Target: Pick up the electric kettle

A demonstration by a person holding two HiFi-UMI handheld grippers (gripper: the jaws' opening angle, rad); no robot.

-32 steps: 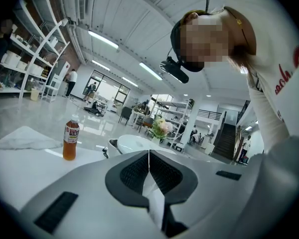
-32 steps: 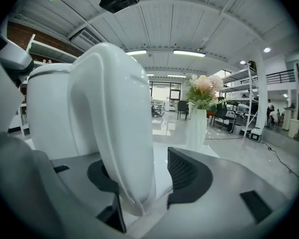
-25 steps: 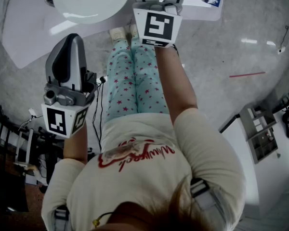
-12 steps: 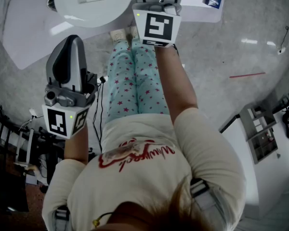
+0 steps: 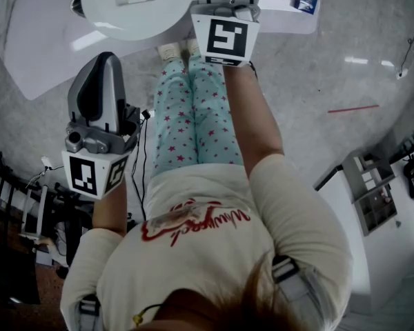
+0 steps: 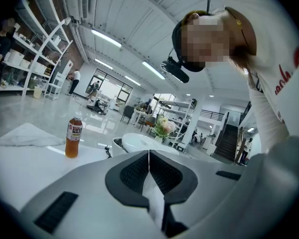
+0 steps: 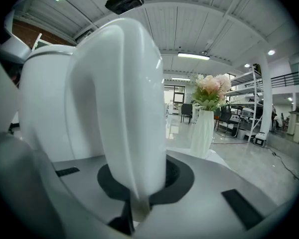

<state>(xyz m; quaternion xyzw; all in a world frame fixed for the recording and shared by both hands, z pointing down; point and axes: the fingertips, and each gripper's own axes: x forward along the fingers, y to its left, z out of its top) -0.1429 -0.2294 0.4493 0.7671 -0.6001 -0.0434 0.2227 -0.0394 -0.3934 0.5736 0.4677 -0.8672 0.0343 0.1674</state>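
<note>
White kettle [image 5: 134, 5] stands on the table [image 5: 27, 43], its handle [image 7: 124, 108] pinched by the right gripper [image 7: 135, 182], whose jaws have just been closing on it, arm stretched forward, while the left gripper [image 5: 99, 92], jaws pressed together on nothing, is held well back from the kettle.

Bright ceiling strip lights [image 6: 105, 38], glare on floor [image 5: 356, 59] (soft streaks), fisheye edges dark, bent
</note>
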